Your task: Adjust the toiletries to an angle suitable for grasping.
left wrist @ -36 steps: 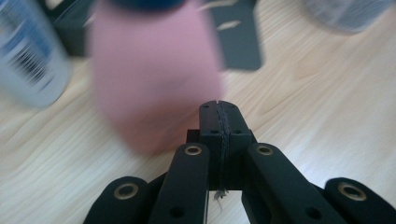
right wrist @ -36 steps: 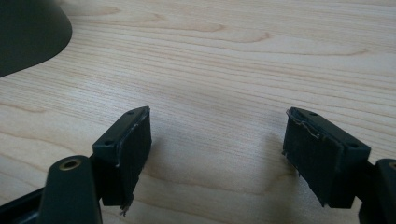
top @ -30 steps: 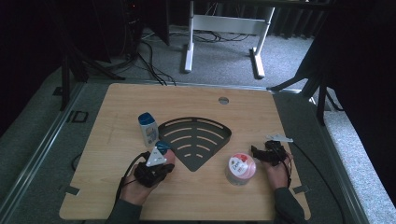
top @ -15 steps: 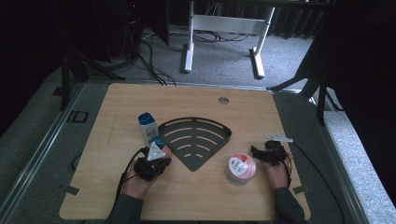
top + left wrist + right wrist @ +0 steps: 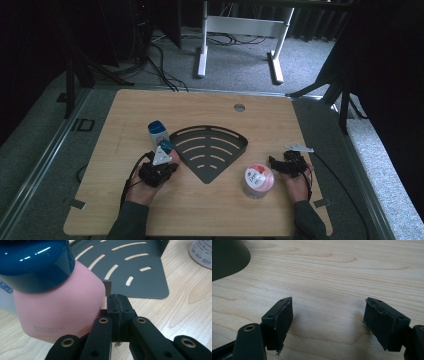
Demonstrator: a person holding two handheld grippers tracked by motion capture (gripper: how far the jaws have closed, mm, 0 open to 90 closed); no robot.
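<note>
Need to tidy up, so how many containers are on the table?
2: a blue-capped bottle left of the dark tray, and a round tub right of it. Nothing seems hidden.

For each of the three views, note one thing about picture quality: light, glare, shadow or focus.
High view: dim, dark surroundings, the light wooden table the brightest area, small things soft. Left gripper view: white glare streaks on the glossy dark blue cap of the close, slightly blurred pink bottle. Right gripper view: even light, sharp wood grain, soft shadows beside the black pads.

Left tool (image 5: 161,164) beside bottle (image 5: 158,131)
</note>
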